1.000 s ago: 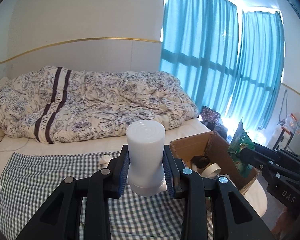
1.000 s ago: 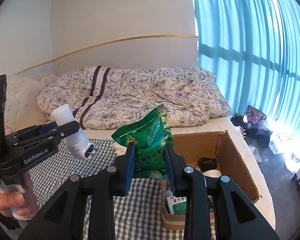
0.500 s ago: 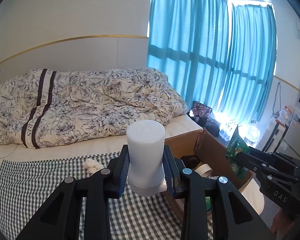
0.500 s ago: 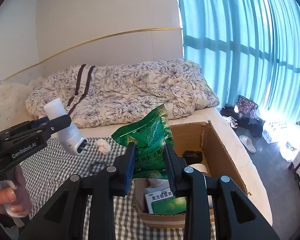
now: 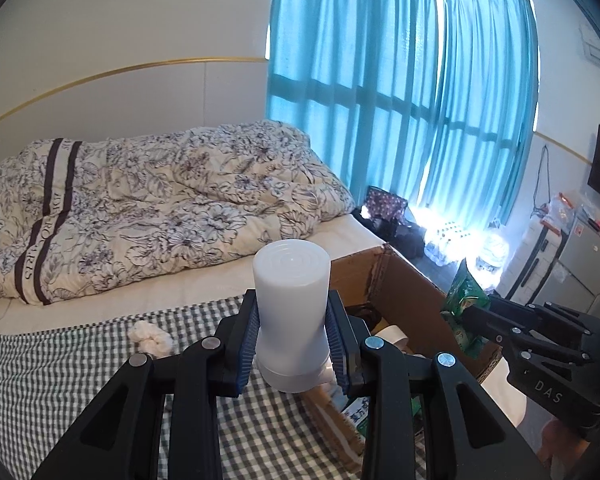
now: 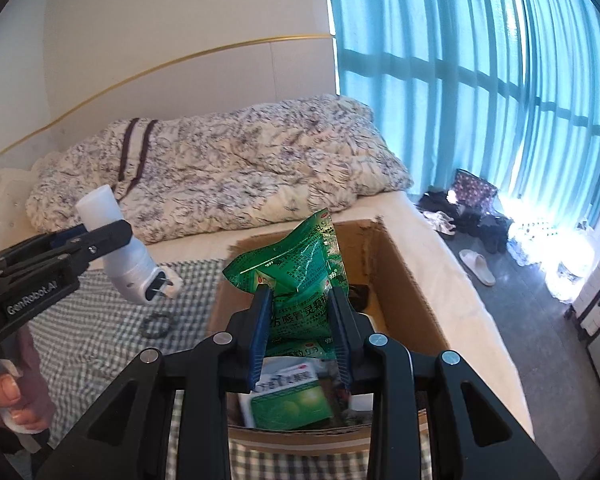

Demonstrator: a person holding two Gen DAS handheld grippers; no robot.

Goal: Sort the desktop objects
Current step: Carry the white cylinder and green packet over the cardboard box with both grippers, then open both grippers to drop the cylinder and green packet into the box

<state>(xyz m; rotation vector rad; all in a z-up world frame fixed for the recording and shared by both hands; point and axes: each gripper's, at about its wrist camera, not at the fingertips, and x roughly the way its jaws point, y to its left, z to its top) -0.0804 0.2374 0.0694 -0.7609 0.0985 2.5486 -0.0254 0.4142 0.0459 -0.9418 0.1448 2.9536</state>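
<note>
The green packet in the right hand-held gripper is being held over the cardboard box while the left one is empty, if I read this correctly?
Not quite: the left hand-held gripper is not empty; it is shut on a white plug-in device, as the left wrist view shows. The rest holds: the right hand-held gripper holds the green packet over the cardboard box.

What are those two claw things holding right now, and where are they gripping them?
The left gripper clamps a white plug-in device around its narrow waist. The right gripper pinches a green packet near its lower end, above the cardboard box.
</note>
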